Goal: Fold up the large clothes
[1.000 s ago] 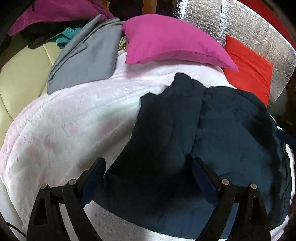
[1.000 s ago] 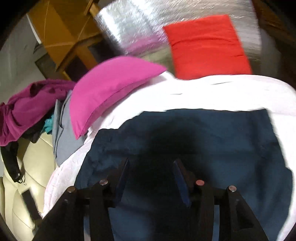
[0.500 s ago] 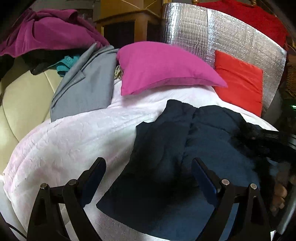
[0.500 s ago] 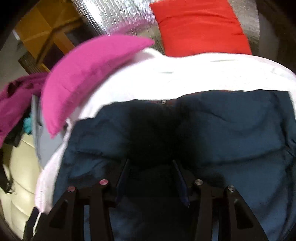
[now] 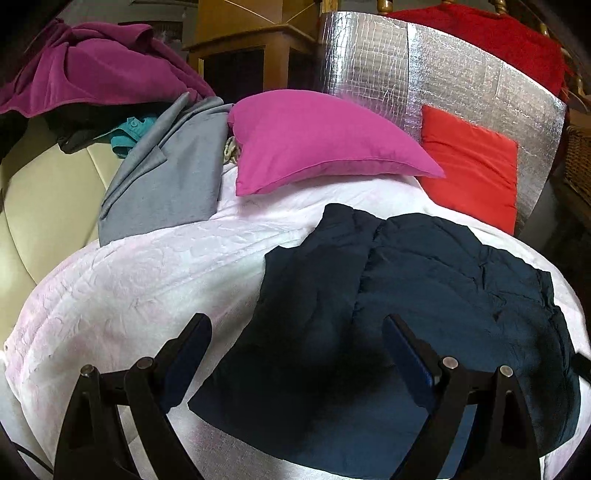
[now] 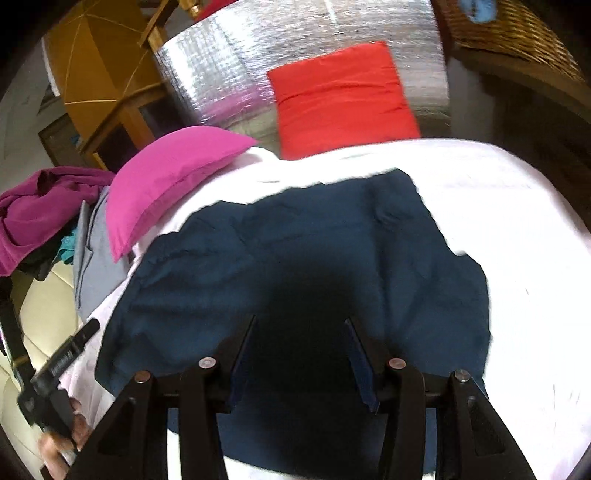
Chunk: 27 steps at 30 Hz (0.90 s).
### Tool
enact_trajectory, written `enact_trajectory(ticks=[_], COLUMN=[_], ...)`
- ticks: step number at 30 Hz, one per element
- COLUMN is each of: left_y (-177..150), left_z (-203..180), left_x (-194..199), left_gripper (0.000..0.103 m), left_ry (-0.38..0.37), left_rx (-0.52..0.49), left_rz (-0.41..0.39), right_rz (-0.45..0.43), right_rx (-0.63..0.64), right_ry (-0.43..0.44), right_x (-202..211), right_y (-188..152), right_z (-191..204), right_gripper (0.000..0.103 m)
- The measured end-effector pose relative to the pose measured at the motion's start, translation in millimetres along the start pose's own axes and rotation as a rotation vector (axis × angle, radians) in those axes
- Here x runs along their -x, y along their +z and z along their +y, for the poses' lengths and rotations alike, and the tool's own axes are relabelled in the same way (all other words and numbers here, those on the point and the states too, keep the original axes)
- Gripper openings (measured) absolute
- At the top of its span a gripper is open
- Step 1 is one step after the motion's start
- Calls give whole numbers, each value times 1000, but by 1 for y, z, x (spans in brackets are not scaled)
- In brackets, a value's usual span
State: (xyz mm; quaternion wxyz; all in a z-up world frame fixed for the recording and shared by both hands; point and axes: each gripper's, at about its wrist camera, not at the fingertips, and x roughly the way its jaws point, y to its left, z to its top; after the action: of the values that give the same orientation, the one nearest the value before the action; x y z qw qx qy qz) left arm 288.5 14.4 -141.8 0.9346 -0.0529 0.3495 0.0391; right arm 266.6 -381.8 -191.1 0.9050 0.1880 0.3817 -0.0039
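Observation:
A dark navy garment lies folded and fairly flat on the white quilt. It also shows in the right wrist view. My left gripper is open and empty, held above the garment's near left part. My right gripper is open and empty, held above the garment's near middle. The left gripper's body and the hand holding it show at the lower left of the right wrist view.
A magenta pillow and a red cushion lie at the head of the bed against a silver foil panel. A grey garment and a purple and teal clothes pile sit on the cream sofa at left. A wicker basket stands at the far right.
Both grippers have pulled back and up from the garment. The right gripper has left the left wrist view. The garment lies still.

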Motion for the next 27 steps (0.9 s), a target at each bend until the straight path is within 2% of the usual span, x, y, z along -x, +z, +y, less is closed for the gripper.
enact_trajectory(ticks=[4,7,15,27], left_y=[-1,-1,-1,0], left_z=[-2,-2,-4,0], left_x=[0,0,1,4], left_gripper=[94,94,94,94], left_ry=[2,2,0,-6], left_rx=[-7,-13,-13,-2], left_rz=[0,-3,-7,-13], right_rz=[83,64,79,81], right_rx=[-59,-69,-91,-84], right_ry=[-3,-1,36,17], right_x=[-31,-38,-44,-44], right_y=[-13,-14,-11,-16], right_z=[-19,-23,-32,-26], right_gripper=[52,52,52,52])
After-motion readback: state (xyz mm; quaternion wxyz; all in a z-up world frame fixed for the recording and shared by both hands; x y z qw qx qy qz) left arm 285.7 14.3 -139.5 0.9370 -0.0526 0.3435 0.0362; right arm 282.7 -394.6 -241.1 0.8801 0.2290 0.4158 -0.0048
